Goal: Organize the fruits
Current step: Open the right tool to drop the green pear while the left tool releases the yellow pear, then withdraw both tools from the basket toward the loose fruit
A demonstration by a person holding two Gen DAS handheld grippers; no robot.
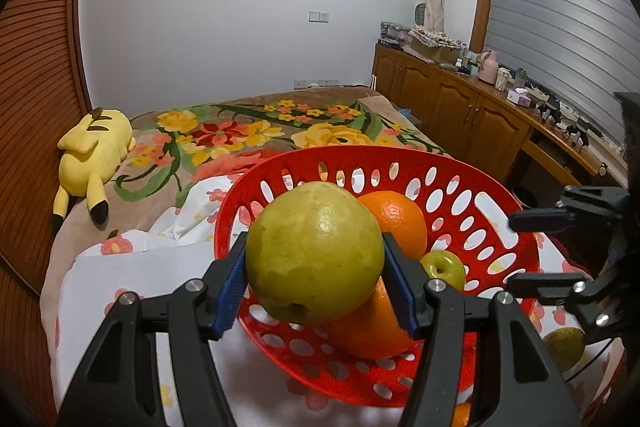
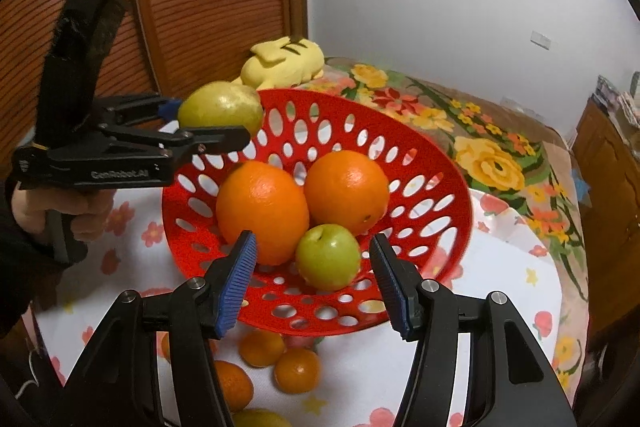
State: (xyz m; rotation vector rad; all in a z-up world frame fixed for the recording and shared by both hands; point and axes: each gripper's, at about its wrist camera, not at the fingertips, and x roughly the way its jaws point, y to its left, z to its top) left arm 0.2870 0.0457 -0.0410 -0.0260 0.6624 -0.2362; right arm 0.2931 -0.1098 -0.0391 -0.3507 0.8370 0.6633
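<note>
Bedroom, white walls, wooden louvred doors along one side. Bed (image 1: 248, 131) carries a flowered blanket with a white floral sheet (image 2: 500, 267) spread on top; a yellow plush toy (image 1: 94, 151) lies near the doors.

Counts: one red perforated basket (image 2: 400, 131) on the sheet. Inside it, two large oranges (image 2: 262, 211) and one small green apple (image 2: 328, 257), all three touching. On the sheet just outside the near rim, at least three small oranges (image 2: 298, 369); another yellow-green fruit (image 1: 564, 347) lies beside the basket, partly hidden.

Left hand-held gripper (image 1: 314, 267): pads pinch a large yellow-green pear (image 1: 314, 253) from both sides, held above the basket's rim, clear of the fruit below. A hand (image 2: 80, 215) in a dark sleeve grips its handle; the tool points roughly level across the basket.

Right hand-held gripper (image 2: 314, 283): tilted down toward the basket's near side, jaws spread, blue pads touching nothing, the apple just beyond them.
</note>
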